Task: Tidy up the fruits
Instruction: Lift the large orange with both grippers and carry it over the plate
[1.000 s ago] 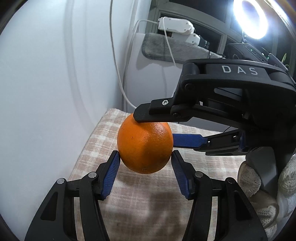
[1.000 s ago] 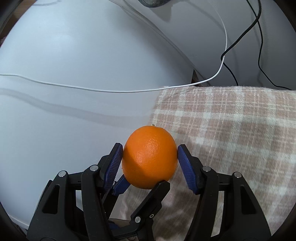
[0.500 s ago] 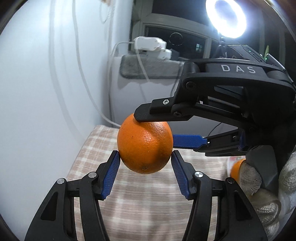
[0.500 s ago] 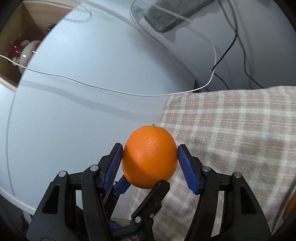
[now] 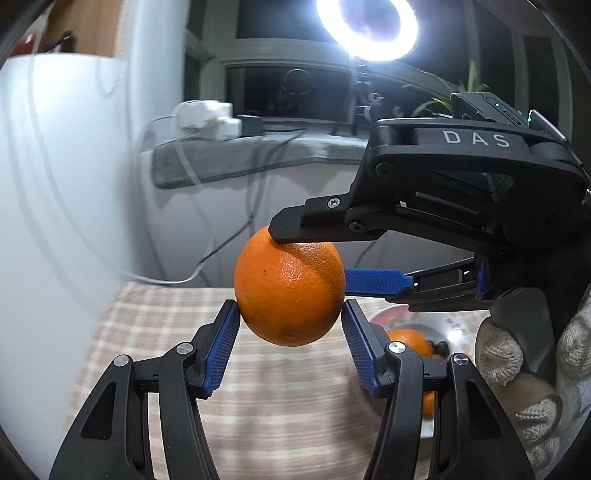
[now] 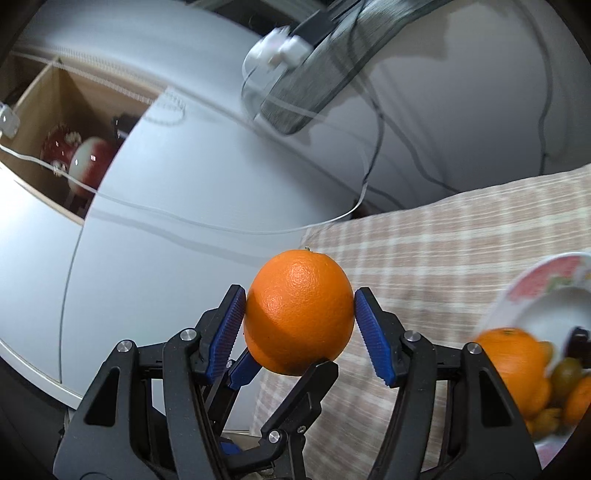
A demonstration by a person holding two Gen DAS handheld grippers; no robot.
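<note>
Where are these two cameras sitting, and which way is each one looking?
Left wrist view: sits on the left hand-held gripper, facing the windowsill and ring light; shows its fingers, the right hand-held gripper and a gloved hand.
Right wrist view: sits on the right hand-held gripper, facing the white wall; shows its fingers and the left's.
Shared: the orange both grip, the checked cloth, the fruit bowl.

A large orange point(image 5: 290, 291), round with glossy pitted peel, is seen in the middle of both frames, lifted clear of the checked cloth and pinched from four sides. In the right wrist view its stem end is turned up. A floral bowl point(image 6: 546, 284) at the right edge is tilted in the picture and filled with smaller oranges point(image 6: 511, 363) and a greenish fruit point(image 6: 567, 373).
</note>
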